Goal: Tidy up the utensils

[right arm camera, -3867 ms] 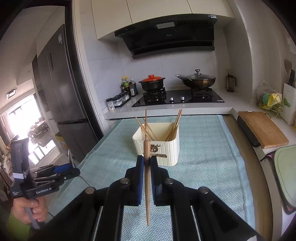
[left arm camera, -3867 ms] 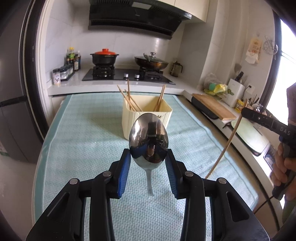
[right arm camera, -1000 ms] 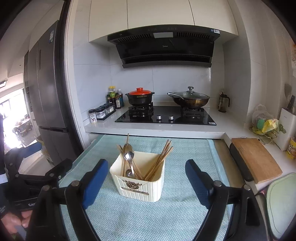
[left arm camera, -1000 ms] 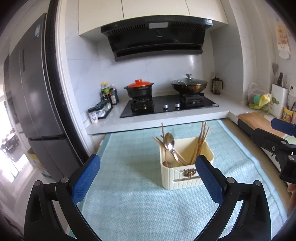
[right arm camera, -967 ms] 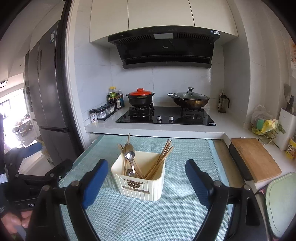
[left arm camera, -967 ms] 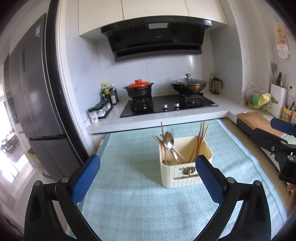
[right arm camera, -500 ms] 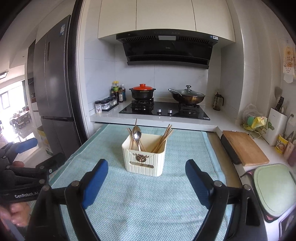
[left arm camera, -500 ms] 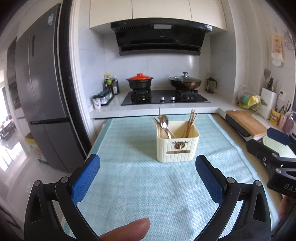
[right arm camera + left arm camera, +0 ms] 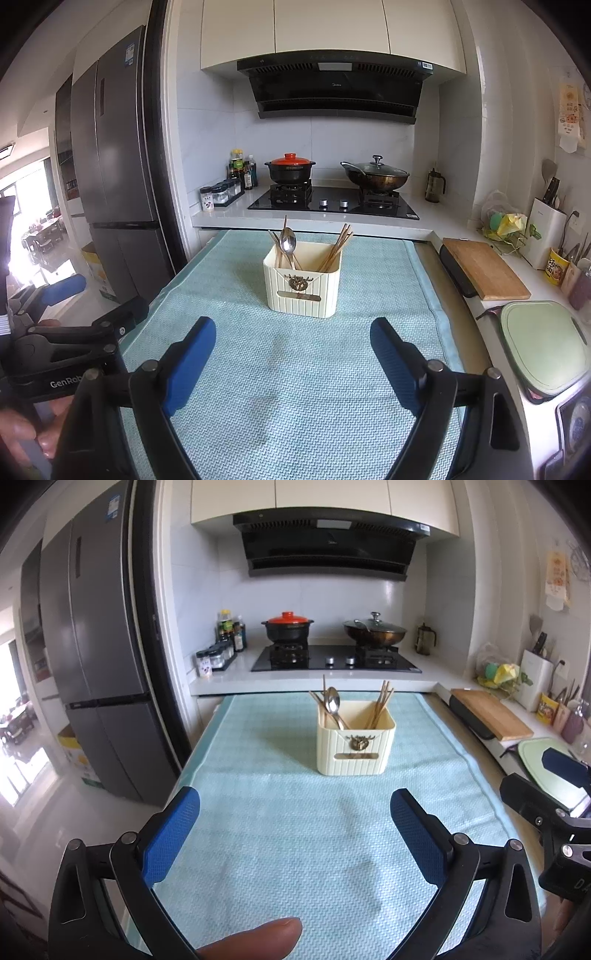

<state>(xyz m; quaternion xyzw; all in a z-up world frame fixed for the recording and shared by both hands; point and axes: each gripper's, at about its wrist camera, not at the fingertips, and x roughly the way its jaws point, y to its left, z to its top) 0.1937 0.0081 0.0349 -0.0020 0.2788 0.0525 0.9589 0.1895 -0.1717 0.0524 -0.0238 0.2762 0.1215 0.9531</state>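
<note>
Left wrist view: the left gripper [image 9: 294,821] is held spread apart and empty; spoon [image 9: 333,702] and chopsticks [image 9: 380,703] are stood upright in the cream holder [image 9: 354,747].

Right wrist view: the right gripper [image 9: 292,354] is likewise held wide and empty, well short of the holder, apparently because sorting is done.

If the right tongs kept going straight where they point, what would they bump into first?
Probably the teal mat: the right tongs, open and empty, tilt downward at it. The cream utensil holder stands farther ahead, though depth is hard to judge.
</note>
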